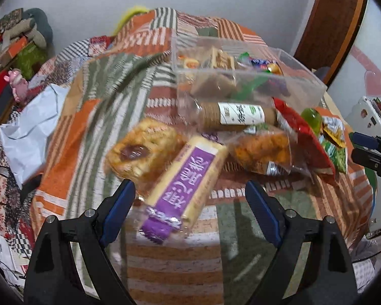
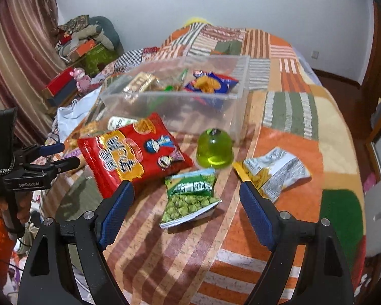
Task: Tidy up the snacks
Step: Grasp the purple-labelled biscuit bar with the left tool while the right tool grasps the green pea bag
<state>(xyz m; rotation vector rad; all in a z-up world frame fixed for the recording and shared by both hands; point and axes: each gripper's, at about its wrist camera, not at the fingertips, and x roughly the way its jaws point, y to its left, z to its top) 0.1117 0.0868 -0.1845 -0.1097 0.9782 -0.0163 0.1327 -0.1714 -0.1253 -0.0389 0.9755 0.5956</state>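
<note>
Both of my tongs are spread wide and grasping nothing. My left tongs (image 1: 190, 190) hang over the purple-labelled biscuit pack (image 1: 188, 180), low in the frame's middle, its crimped foil end between the blue pads but untouched. My right tongs (image 2: 186, 190) frame the green pea packet (image 2: 190, 198) at centre frame, also free of it.

The clear plastic bin (image 2: 238, 117) sits in the upper middle of the frame on the patchwork bedspread (image 2: 292, 152), already holding a few packets. More snacks lie loose in front of it.

What worries me: the purple pack leans on the jam-centred pastry (image 1: 139, 150) just upper left of it, so a skewed pinch could drag both, or crush the pastry, which looks soft and crumbly in thin film. The pea packet is glossy and slack; I think it will slip or crumple if I bite only a corner. The green jelly cup (image 2: 214, 150), a smooth dome just above it, could roll if nudged. The red chip bag (image 2: 134, 152), puffy and shiny at left of centre, lies right by my left-hand pad and may get snagged. The quilt is soft and uneven, so pressing down gives me little support.
</note>
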